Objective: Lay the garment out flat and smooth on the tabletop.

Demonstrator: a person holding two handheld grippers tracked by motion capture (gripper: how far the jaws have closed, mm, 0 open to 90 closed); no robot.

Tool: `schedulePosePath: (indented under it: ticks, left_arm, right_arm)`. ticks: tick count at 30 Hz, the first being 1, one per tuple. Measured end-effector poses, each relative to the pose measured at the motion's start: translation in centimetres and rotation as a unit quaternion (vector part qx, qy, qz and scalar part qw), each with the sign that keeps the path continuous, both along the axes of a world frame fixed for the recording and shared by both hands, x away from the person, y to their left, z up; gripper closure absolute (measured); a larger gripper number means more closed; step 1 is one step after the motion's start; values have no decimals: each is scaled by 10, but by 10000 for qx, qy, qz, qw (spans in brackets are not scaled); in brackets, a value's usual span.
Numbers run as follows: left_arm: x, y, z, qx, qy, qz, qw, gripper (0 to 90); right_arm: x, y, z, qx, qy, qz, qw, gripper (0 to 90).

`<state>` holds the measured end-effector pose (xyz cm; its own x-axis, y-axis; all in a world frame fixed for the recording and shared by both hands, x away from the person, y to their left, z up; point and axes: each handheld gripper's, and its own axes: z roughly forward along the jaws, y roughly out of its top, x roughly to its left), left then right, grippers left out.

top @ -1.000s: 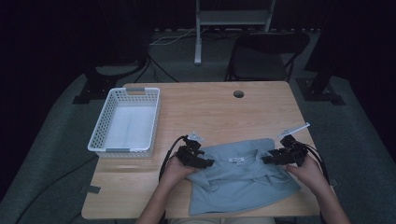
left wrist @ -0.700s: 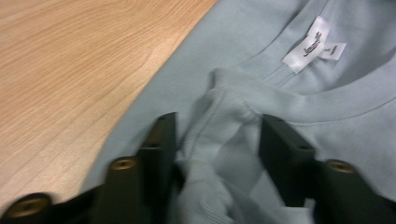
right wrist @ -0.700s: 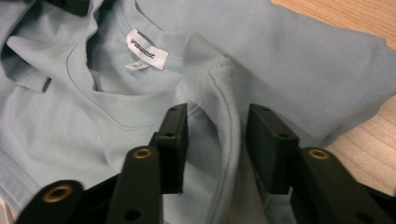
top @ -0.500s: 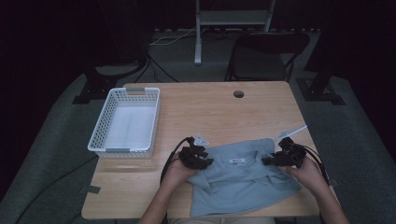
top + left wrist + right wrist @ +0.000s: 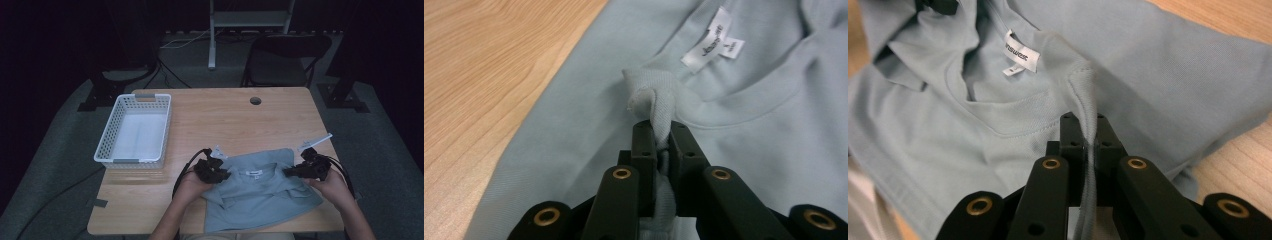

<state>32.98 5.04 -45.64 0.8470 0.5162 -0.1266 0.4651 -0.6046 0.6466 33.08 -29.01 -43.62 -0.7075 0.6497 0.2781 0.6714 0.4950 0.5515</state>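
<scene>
Lying rumpled on the near part of the counter (image 5: pixel 215 115), the pale blue shirt (image 5: pixel 260 192) is pinched at both shoulders beside its collar. From the high view, the left tongs (image 5: pixel 223 174) and right tongs (image 5: pixel 289 171) sit at the shirt's two upper corners, each held in a hand, but how the jaws stand is too small to read there. The left gripper view settles it: the jaws are clamped tight on a bunched knot of collar ribbing (image 5: pixel 651 100), with the white neck label (image 5: pixel 714 40) just beyond. The right gripper view shows the right tongs (image 5: pixel 1089 127) closed on a thin raised ridge of fabric, the label (image 5: pixel 1020 57) off to the upper left.

A second ago both pairs of jaws stood apart over the cloth; they have just been closing, with the shirt fabric between them. The hands have barely shifted.

A white slotted basket (image 5: pixel 134 131) stands well apart at the counter's left. A round hole (image 5: pixel 255 100) sits near the far edge, and a dark chair (image 5: pixel 282 55) waits behind. Cables trail from both tongs across the counter beside the shirt.
</scene>
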Motion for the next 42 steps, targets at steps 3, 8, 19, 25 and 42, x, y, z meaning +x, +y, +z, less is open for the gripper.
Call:
schedulePosePath:
  ticks: [3,8,19,25,42]
  left_arm:
    - [-6,0,4,-30,82,-200,9998,857]
    - [-14,-1,-2,-48,449,-707,9965,856]
    - [78,0,66,235,-445,644,9967,833]
    - [138,5,134,286,-1429,2569,9554,481]
    - [71,-2,49,-17,-481,1337,9898,444]
  right_arm:
    - [-5,-3,4,63,-12,50,10000,871]
    - [-23,2,-7,117,294,378,9988,872]
    - [50,27,43,-121,-160,-27,9998,874]
    - [143,8,126,673,-786,-2238,9691,531]
    - [111,7,50,223,-197,-1532,9877,431]
